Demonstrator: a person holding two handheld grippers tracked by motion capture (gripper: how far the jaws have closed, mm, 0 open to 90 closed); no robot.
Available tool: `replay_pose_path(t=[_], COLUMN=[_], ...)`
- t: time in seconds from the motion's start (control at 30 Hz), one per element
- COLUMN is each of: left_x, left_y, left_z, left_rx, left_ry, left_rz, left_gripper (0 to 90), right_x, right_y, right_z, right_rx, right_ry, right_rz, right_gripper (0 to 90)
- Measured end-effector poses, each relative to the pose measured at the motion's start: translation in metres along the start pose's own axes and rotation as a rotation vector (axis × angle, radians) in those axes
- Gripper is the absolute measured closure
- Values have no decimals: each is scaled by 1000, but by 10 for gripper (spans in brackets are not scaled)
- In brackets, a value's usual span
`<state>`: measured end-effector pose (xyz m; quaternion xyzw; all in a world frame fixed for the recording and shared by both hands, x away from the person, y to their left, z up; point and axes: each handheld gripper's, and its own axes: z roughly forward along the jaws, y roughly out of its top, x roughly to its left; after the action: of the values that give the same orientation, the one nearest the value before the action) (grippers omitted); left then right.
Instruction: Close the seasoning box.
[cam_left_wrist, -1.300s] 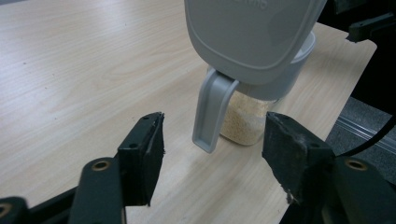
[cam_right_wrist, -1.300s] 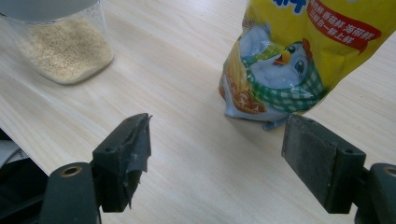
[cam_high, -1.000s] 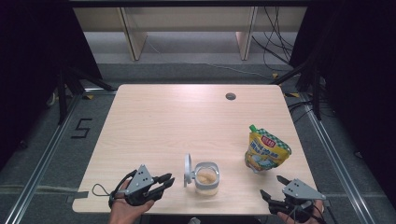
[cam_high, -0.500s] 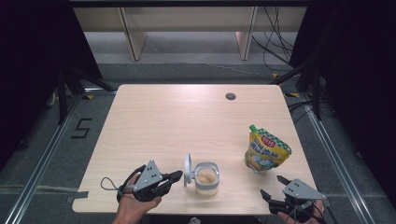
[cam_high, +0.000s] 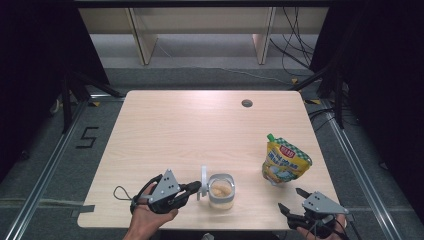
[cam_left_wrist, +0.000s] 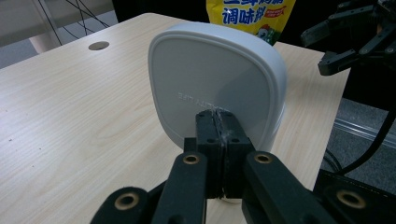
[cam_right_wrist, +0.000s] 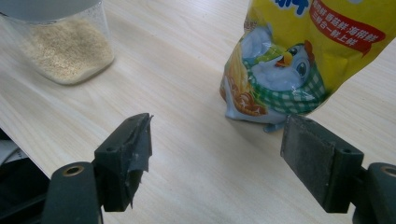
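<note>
A small clear container (cam_high: 221, 191) of pale granules (cam_right_wrist: 60, 46) stands near the table's front edge. Its white lid (cam_high: 204, 179) is flipped up on edge at its left side. My left gripper (cam_high: 196, 186) is shut, jaws pressed together with nothing seen between them. Its tips sit against the lower outer face of the lid (cam_left_wrist: 217, 88), seen in my left gripper (cam_left_wrist: 219, 125) view. A yellow stand-up pouch (cam_high: 285, 162) with a green cap stands at the right. My right gripper (cam_high: 295, 199) rests open at the front right, and the pouch (cam_right_wrist: 299, 60) is just beyond its tips (cam_right_wrist: 217, 154).
The light wooden table (cam_high: 190, 130) has a round cable hole (cam_high: 246, 103) at the back right. Its front edge runs just under both hands. The right gripper (cam_left_wrist: 345, 42) shows beyond the lid in the left gripper view. Dark floor, cables and shelf legs surround the table.
My left gripper has moved right, up to the raised lid, and its jaws have closed. The right gripper, container and pouch have not moved.
</note>
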<state>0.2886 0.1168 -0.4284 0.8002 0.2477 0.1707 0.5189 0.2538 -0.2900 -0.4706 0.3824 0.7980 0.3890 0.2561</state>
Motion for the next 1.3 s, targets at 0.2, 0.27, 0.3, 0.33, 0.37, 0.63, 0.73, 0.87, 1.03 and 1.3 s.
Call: replay_pose_path(t=[0.2, 0.27, 0.3, 0.33, 0.37, 0.63, 0.73, 0.87, 1.03, 1.3], left_x=[-2, -1, -1, 0, 1, -5, -6, -3, 3, 19], left_y=[4, 4, 5, 5, 5, 10, 11, 11, 8, -9], left_z=[6, 5, 4, 3, 3, 15, 15, 11, 1, -20], left_rx=[-4, -9, -8, -12, -19, 4, -5, -12, -42, -41], left_ry=[-20, -19, -14, -15, -19, -33, -34, -50, -48, 9], left_rz=[13, 2, 4, -3, -11, 15, 10, 2, -44, -115], left_gripper=[861, 847, 844, 839, 841, 852, 848, 789, 604, 427], right_x=[1, 1, 0, 0, 0, 0, 0, 1, 1, 2], right_y=[0, 0, 0, 0, 0, 0, -1, 0, 0, -1], right_z=[1, 1, 1, 1, 2, 3, 4, 3, 3, 4], right_rx=[-11, -10, -11, -8, -12, -6, -5, -1, 2, 11], right_ry=[1, -2, -2, -1, -5, -6, 4, -2, 4, 16], right_rz=[-1, -2, -7, -6, -13, -14, -5, -9, -8, 3], right_gripper=[258, 258, 258, 258, 258, 258, 258, 258, 258, 258])
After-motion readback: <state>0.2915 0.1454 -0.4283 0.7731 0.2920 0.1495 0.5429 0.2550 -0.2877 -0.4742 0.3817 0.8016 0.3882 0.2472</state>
